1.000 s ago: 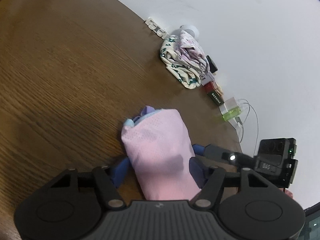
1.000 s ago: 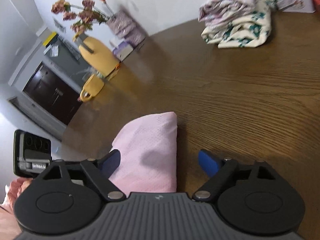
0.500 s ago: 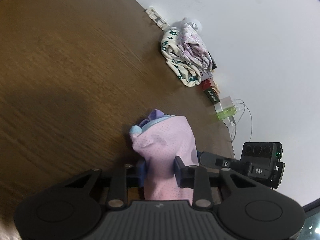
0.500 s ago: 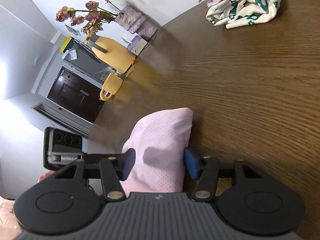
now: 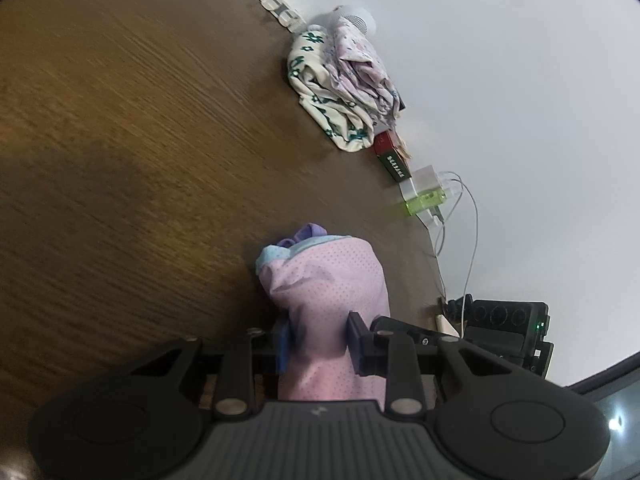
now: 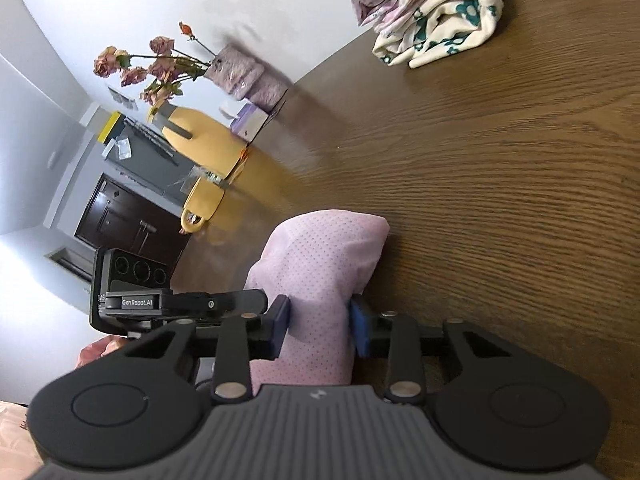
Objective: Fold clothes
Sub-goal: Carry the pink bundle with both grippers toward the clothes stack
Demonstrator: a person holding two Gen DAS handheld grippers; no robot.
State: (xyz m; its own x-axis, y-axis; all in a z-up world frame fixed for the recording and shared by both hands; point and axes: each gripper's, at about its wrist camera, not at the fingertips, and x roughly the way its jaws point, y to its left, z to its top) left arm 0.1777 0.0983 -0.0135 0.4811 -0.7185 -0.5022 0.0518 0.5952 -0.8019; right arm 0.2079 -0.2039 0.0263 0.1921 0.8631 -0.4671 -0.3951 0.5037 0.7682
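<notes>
While squeezed between blue pads at lower centre of both wrist views, sits bunched on the brown wood-grain table (image 5: 120,140): the folded pink perforated-mesh garment (image 5: 328,292), pale blue and lilac edges peeking out at its far end. Left gripper (image 5: 320,340) clamped tight on it; right gripper (image 6: 320,320) likewise pinching the pink cloth from the other end. Further right and higher in the left view, against the white wall, a crumpled cream cloth pile with green flowers (image 5: 340,80), well apart from the pink bundle.
</notes>
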